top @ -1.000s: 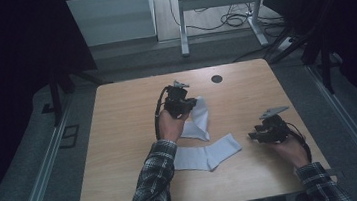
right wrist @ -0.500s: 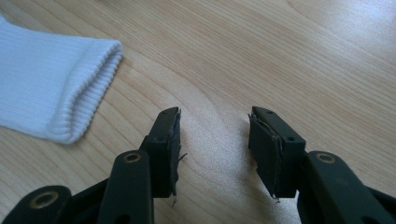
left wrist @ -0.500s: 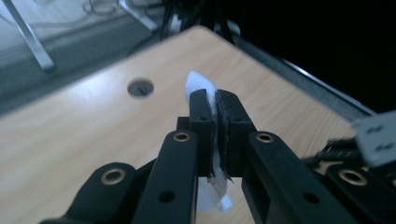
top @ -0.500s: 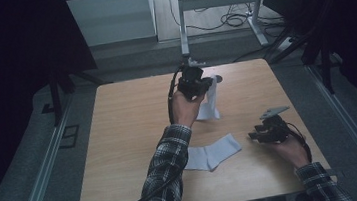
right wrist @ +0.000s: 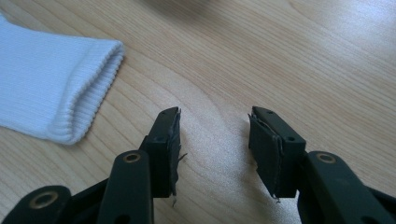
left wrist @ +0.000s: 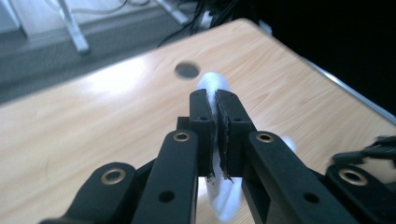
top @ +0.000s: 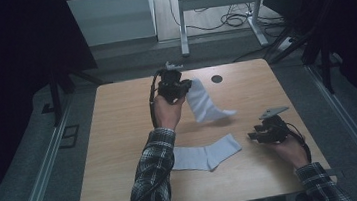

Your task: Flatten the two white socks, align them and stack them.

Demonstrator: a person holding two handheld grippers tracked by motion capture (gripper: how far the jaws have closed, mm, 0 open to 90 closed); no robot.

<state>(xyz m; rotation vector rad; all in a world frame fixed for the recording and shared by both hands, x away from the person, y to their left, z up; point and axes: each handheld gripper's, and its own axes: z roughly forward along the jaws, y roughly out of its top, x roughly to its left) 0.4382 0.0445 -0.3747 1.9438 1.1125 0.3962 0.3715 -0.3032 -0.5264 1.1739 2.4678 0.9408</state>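
My left gripper (top: 185,85) is raised over the far middle of the table, shut on a white sock (top: 206,105) that hangs from it, its toe trailing toward the right. In the left gripper view the sock (left wrist: 212,86) is pinched between the two black jaws of that gripper (left wrist: 214,100). A second white sock (top: 206,155) lies flat near the front of the table. My right gripper (top: 255,136) rests low on the table to the right of it, open, with nothing between its jaws. In the right gripper view this gripper (right wrist: 214,125) stands just right of the flat sock's ribbed cuff (right wrist: 74,93).
The wooden table (top: 119,132) has a dark round hole (top: 217,79) near its far edge. Beyond the table stand a metal frame's legs (top: 182,24) and loose cables (top: 236,20) on the floor. Metal rails run along both sides of the table.
My left gripper has lifted the sock off the table and carried it farther away and up; the sock now hangs and swings to the right. The right gripper has stayed in place.
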